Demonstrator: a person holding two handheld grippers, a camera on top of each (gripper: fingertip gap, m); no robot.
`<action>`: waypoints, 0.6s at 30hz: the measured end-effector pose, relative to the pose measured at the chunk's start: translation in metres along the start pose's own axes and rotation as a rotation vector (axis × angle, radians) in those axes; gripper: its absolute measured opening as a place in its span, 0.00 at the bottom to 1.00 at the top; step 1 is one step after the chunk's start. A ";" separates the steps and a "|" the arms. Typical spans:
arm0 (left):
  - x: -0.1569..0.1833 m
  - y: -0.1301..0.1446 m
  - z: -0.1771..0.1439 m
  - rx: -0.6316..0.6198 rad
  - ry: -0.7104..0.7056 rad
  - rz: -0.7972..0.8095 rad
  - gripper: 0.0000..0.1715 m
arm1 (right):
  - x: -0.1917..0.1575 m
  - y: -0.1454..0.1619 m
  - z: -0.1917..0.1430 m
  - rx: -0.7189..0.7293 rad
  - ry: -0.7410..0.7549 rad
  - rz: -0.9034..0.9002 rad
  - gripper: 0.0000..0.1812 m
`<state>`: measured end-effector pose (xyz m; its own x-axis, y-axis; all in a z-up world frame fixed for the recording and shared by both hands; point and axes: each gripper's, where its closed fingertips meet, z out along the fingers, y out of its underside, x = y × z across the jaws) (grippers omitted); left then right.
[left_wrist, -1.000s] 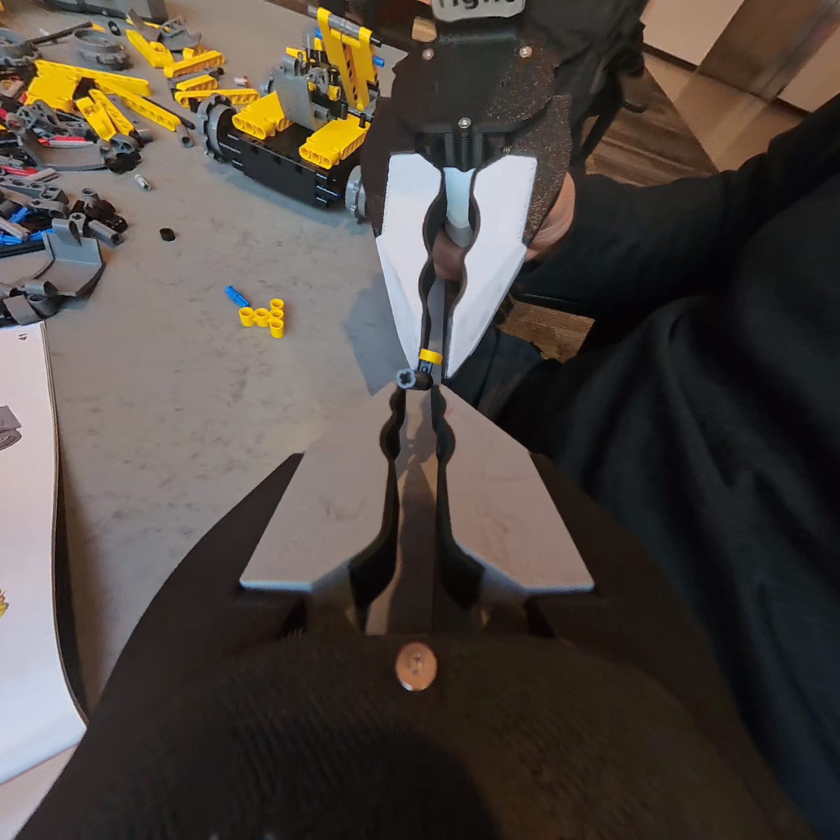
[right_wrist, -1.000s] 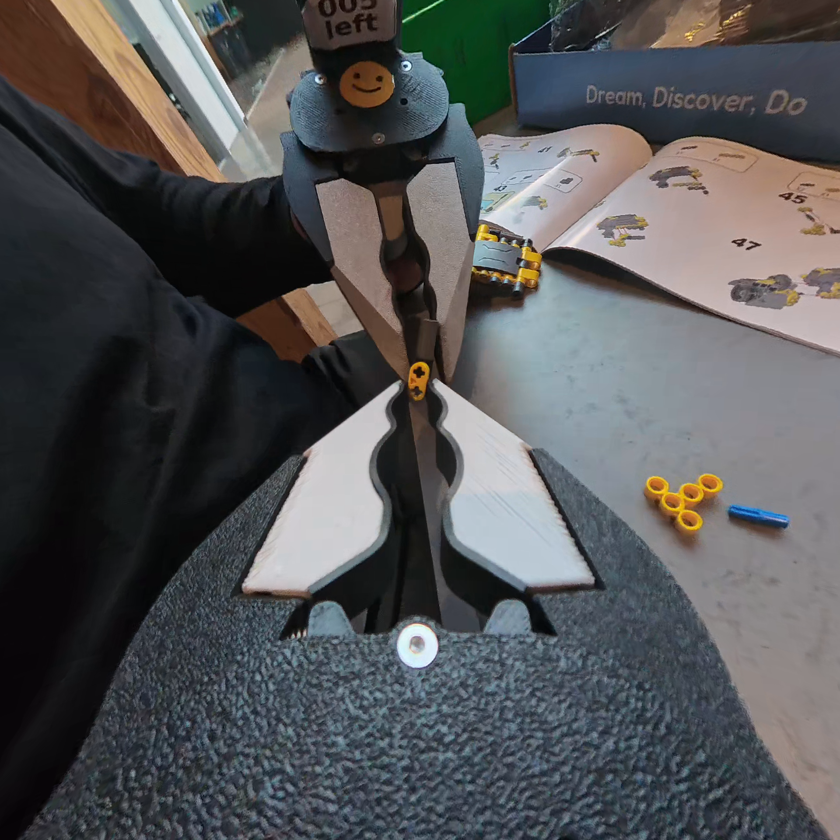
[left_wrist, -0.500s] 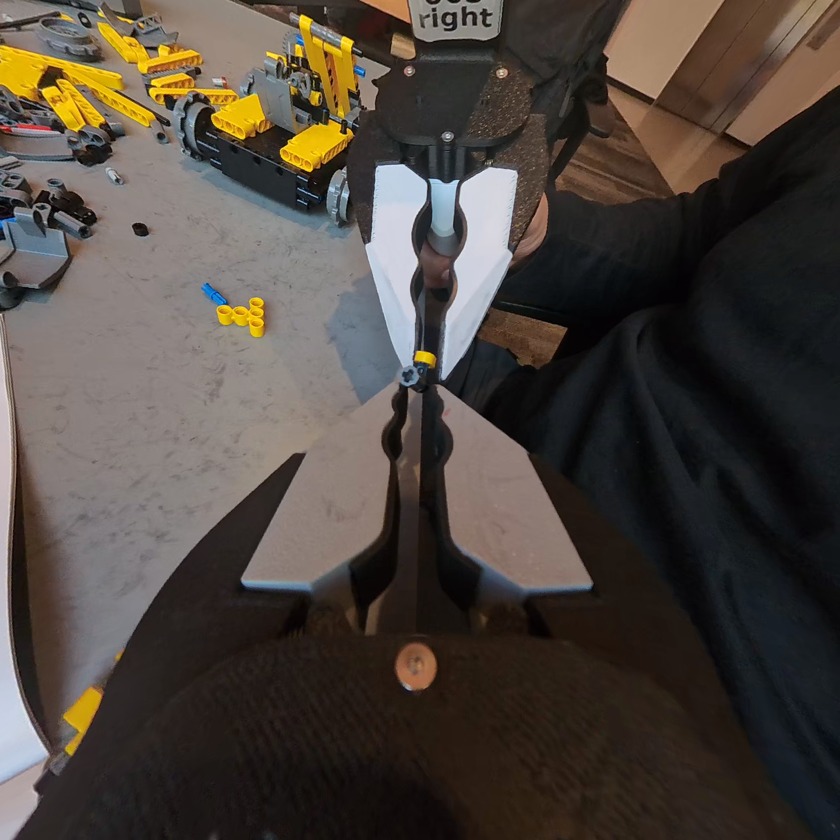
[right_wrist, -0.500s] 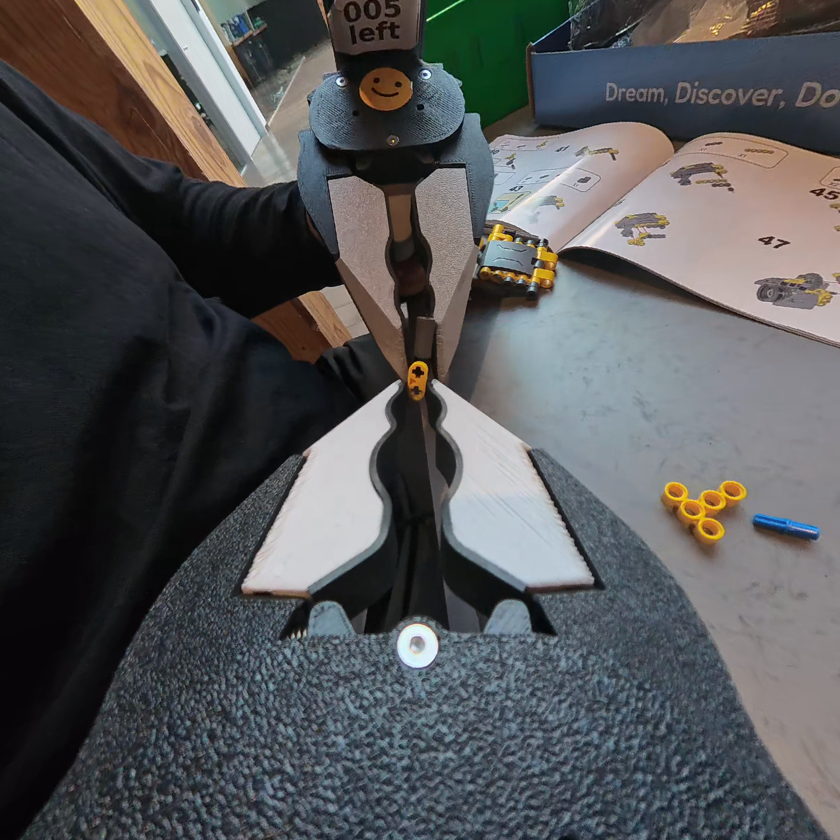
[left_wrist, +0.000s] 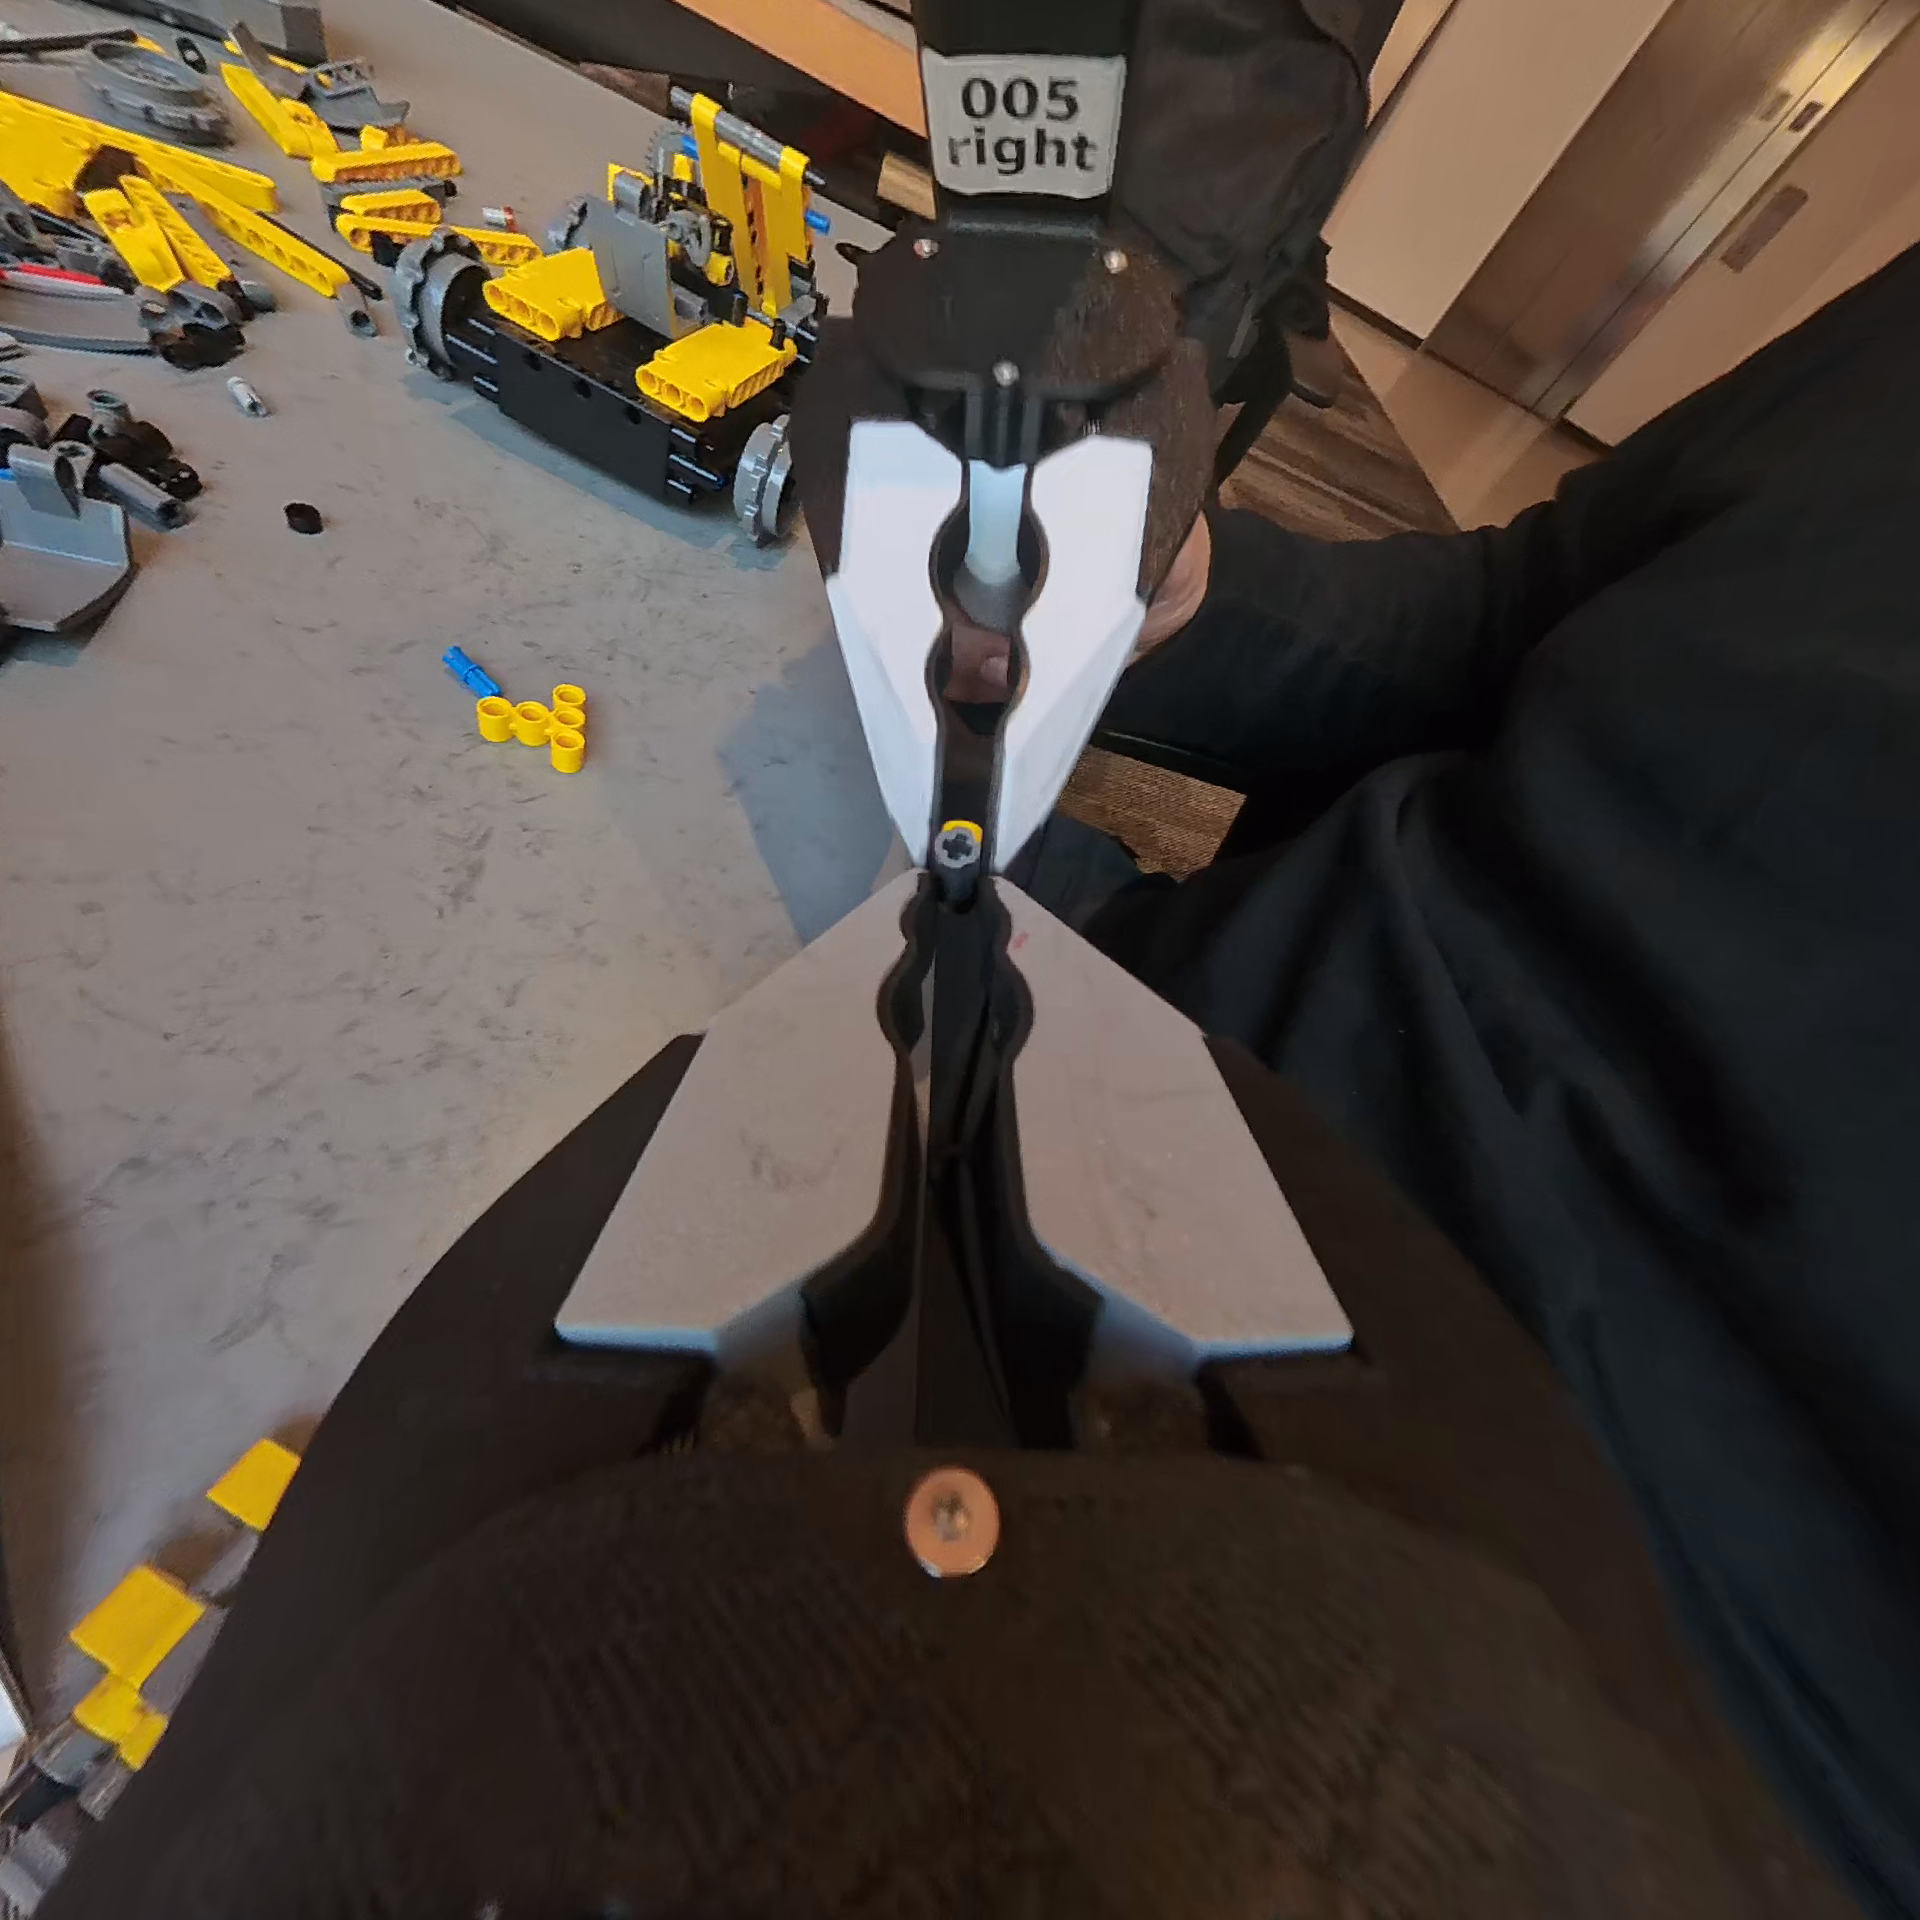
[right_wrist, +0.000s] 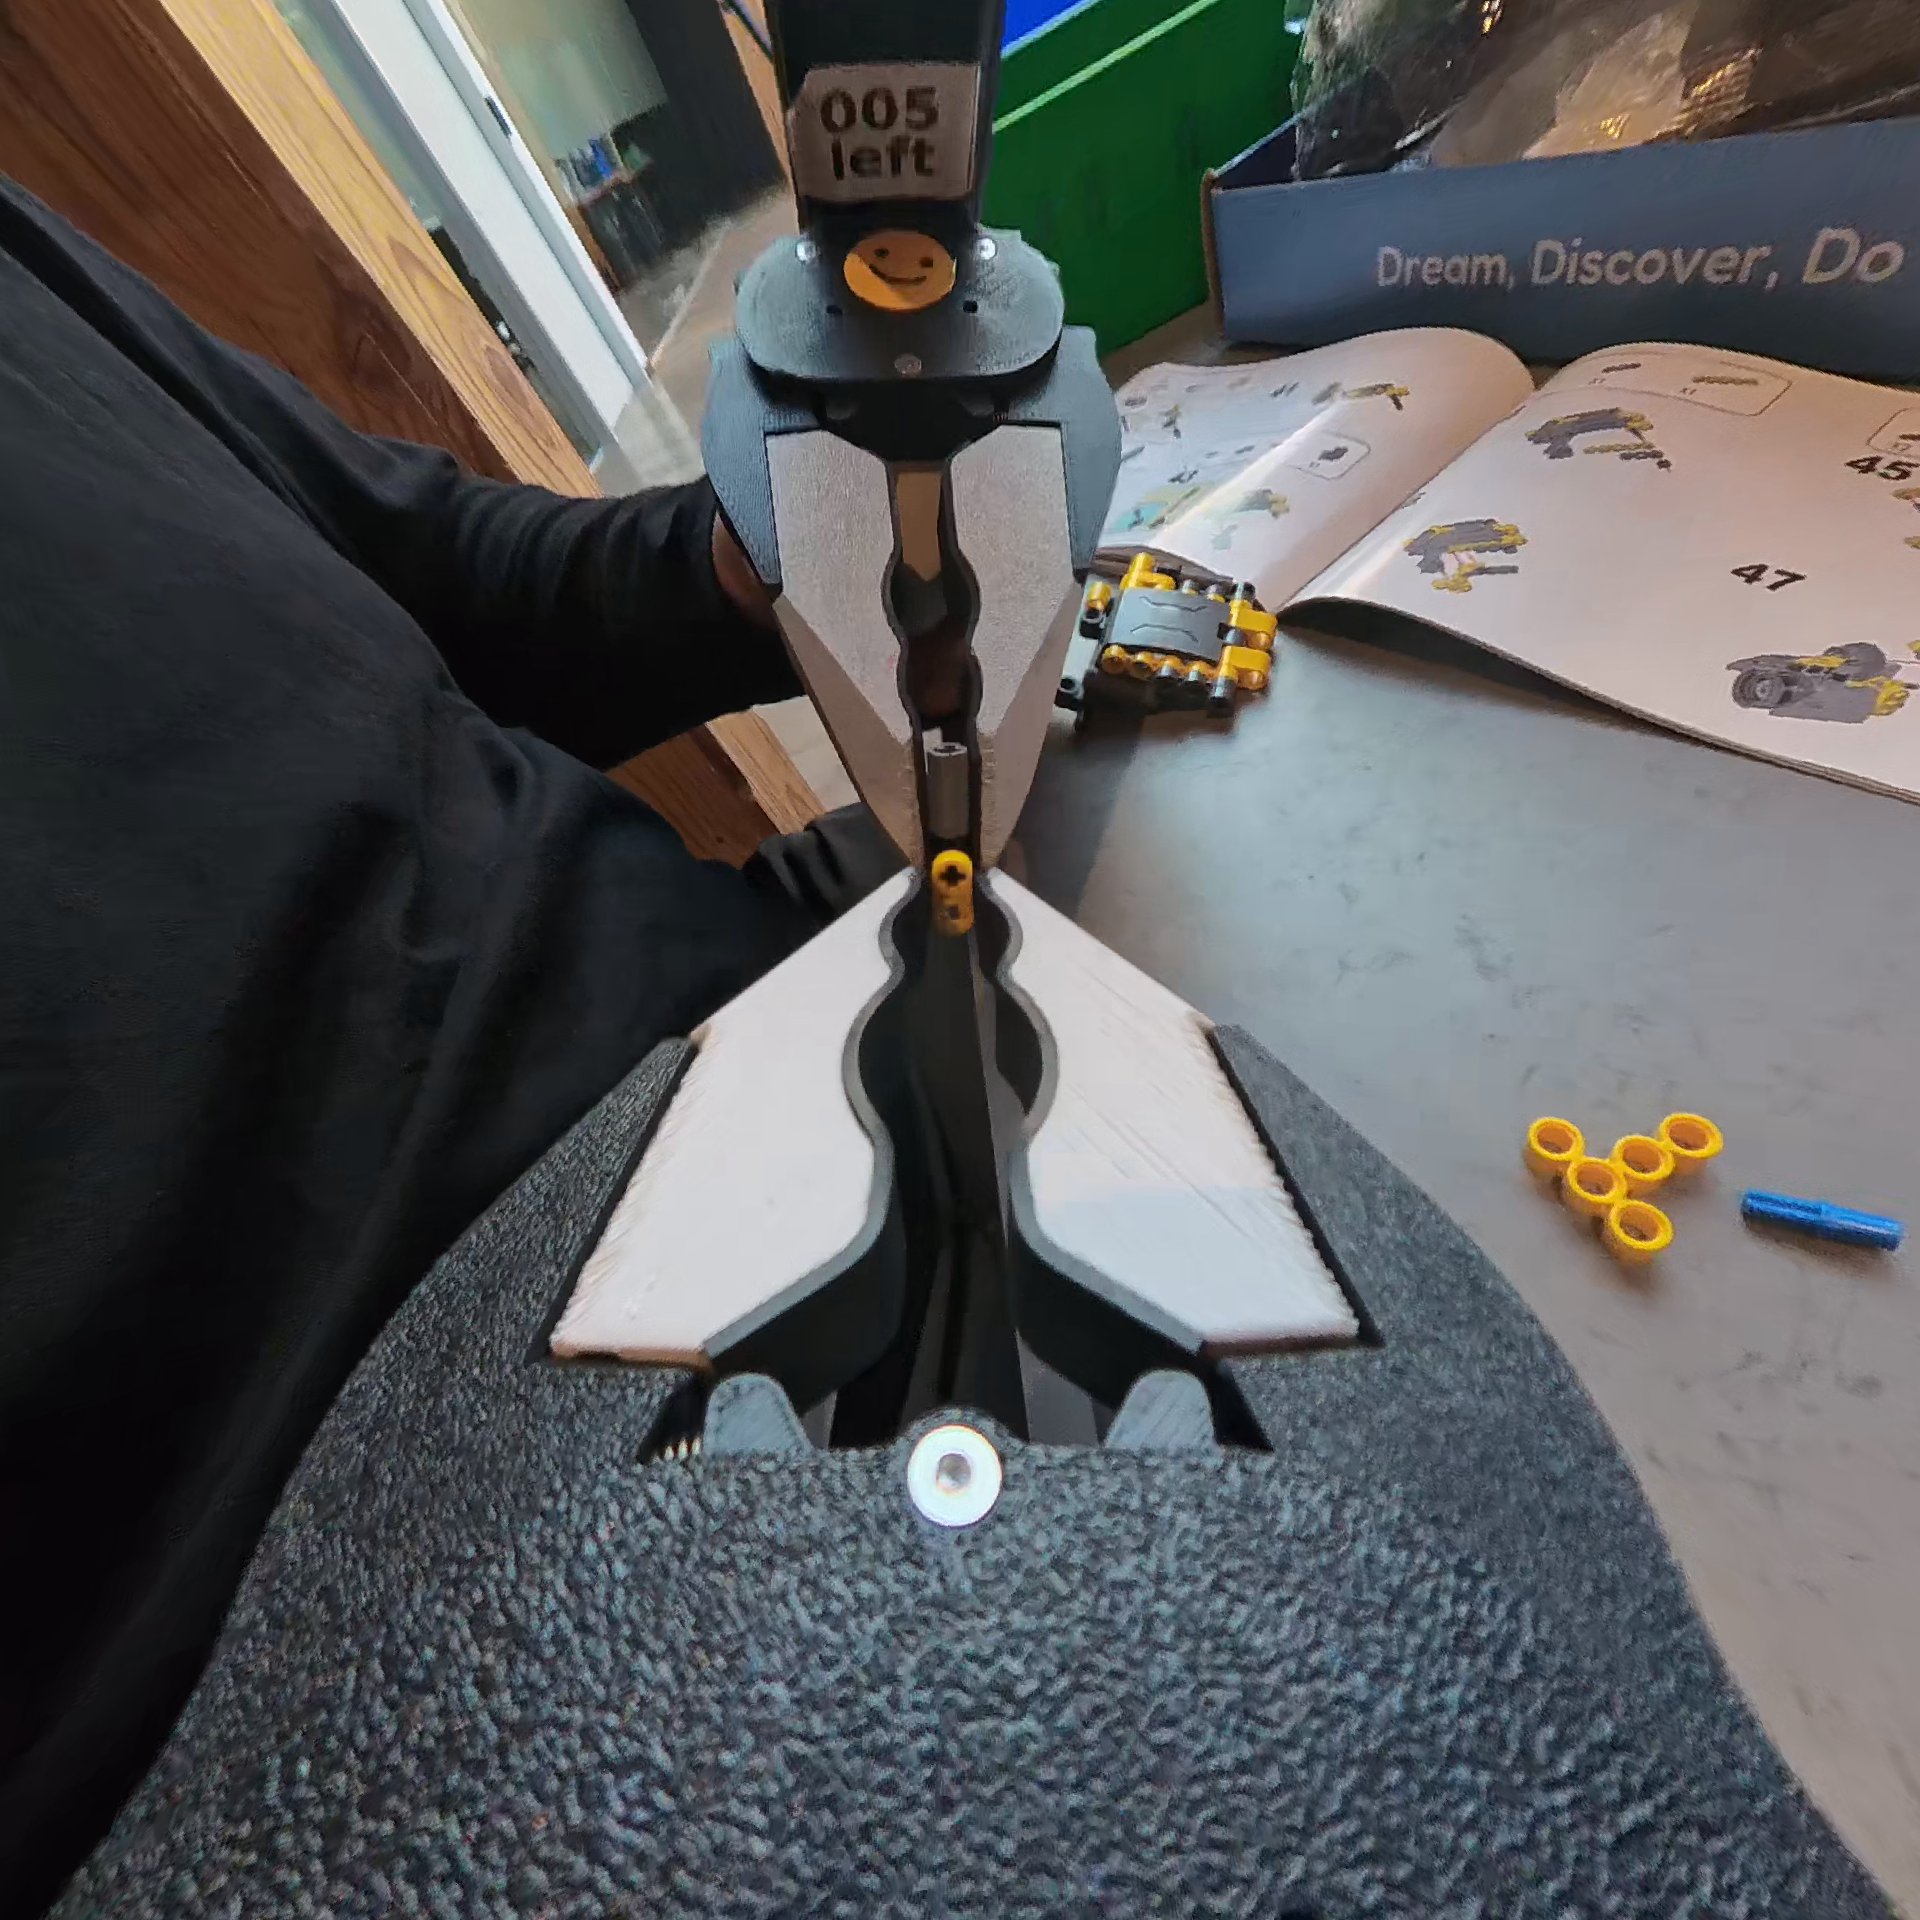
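Observation:
My left gripper (left_wrist: 957, 885) is shut on a short grey axle sleeve (left_wrist: 955, 854), which also shows in the right wrist view (right_wrist: 943, 792). My right gripper (right_wrist: 951, 881) is shut on a small yellow connector (right_wrist: 952, 889), seen as a yellow sliver in the left wrist view (left_wrist: 964, 829). The two grippers meet tip to tip above the near edge of the grey table (left_wrist: 312, 987). The sleeve's end touches the yellow connector. Whether they are joined is hidden.
A yellow multi-hole piece (right_wrist: 1621, 1179) and a blue pin (right_wrist: 1820, 1220) lie on the table. A half-built yellow and black vehicle (left_wrist: 623, 343) and loose parts (left_wrist: 156, 229) lie farther off. An open booklet (right_wrist: 1558, 520), a small black subassembly (right_wrist: 1169, 644) and a blue box (right_wrist: 1558, 260) are nearby. Less than 4 cm separates the two grippers' tips. From either gripper's tips it is about 12 cm to the small black subassembly (right_wrist: 1169, 644).
Both grippers stay shut and tip to tip. The grey sleeve has swung from beside the yellow connector into line with it, its cross-shaped end now facing the left camera.

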<state>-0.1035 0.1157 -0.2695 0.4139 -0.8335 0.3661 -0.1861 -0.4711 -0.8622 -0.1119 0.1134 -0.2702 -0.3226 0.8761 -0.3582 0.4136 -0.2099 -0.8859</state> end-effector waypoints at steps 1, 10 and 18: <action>0.000 0.000 0.000 0.001 -0.004 0.004 0.03 | 0.000 -0.002 -0.002 0.017 -0.008 0.008 0.04; 0.000 -0.001 0.002 0.010 -0.022 0.001 0.02 | -0.001 -0.002 -0.001 0.024 0.004 -0.019 0.03; -0.012 -0.006 -0.013 0.076 -0.136 -0.013 0.03 | 0.006 -0.027 -0.020 0.199 0.055 0.031 0.03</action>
<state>-0.1193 0.1246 -0.2640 0.5340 -0.7779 0.3313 -0.1140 -0.4545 -0.8834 -0.1084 0.1330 -0.2422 -0.2628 0.8891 -0.3747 0.2448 -0.3142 -0.9172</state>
